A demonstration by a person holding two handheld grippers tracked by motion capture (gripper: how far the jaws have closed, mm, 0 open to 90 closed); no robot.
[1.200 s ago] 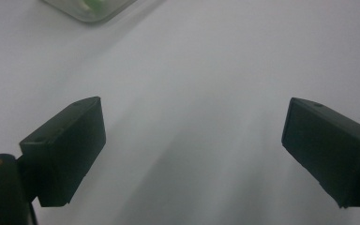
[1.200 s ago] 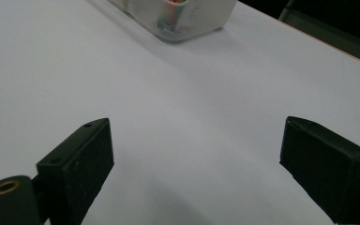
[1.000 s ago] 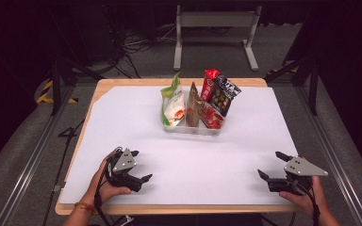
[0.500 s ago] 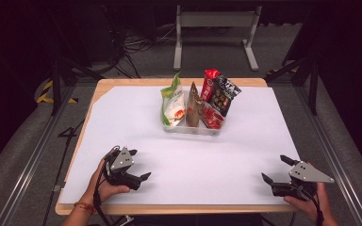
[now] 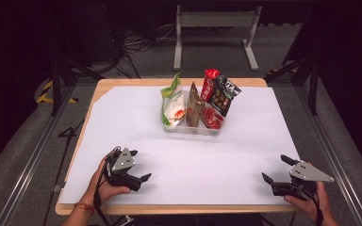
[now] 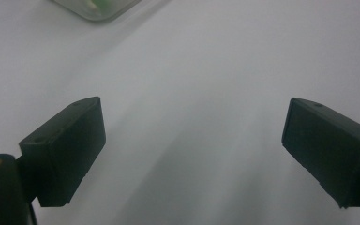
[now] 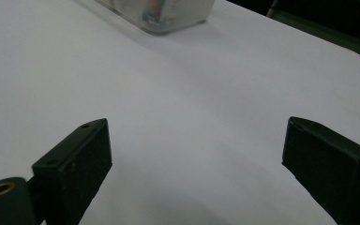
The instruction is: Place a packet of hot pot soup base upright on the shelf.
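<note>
left gripper [image 5: 139, 172]: we hold it wide, empty
right gripper [image 5: 273, 169]: wide, empty too
snack bags [image 5: 195, 101]: standing in the clear bin [image 5: 193, 128]
job: we think not started

A clear tray [image 5: 193, 128] of snack packets [image 5: 173, 101] stands on the white surface [image 5: 245, 141]; left tongs [image 5: 139, 165] and right tongs [image 5: 274, 168] rest nearer than it, jaws apart.
</note>
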